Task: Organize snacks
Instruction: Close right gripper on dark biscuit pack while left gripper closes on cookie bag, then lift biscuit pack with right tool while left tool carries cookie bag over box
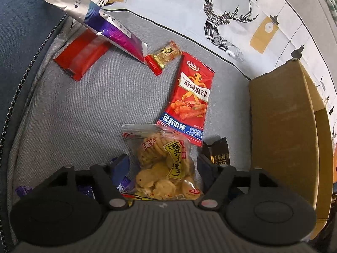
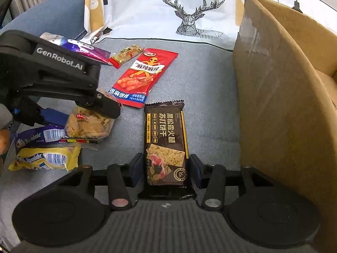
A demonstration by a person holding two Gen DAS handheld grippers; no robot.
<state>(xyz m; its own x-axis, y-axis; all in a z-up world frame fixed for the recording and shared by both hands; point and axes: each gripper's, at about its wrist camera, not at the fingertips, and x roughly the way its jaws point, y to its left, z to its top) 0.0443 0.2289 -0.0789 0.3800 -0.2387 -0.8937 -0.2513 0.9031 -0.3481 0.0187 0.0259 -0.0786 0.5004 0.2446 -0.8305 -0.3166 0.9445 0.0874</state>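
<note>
A clear bag of round crackers (image 1: 164, 168) lies on the grey seat cushion (image 1: 84, 109) between the fingers of my left gripper (image 1: 164, 166). The jaws stand wide on either side of it and do not press it. In the right wrist view the left gripper (image 2: 84, 116) hangs over the same bag (image 2: 90, 124). A dark brown soda cracker pack (image 2: 165, 143) lies lengthwise between the pads of my right gripper (image 2: 165, 168), with a small gap on each side. Its corner (image 1: 217, 151) shows in the left wrist view.
An open cardboard box (image 2: 273, 84) stands close on the right. A red spicy snack pack (image 2: 143, 76), a small red-gold bar (image 2: 126, 55), a purple-silver pouch (image 1: 101, 23) and a red packet (image 1: 82, 57) lie further back. A purple pack (image 2: 40, 137) and a yellow pack (image 2: 44, 158) lie left.
</note>
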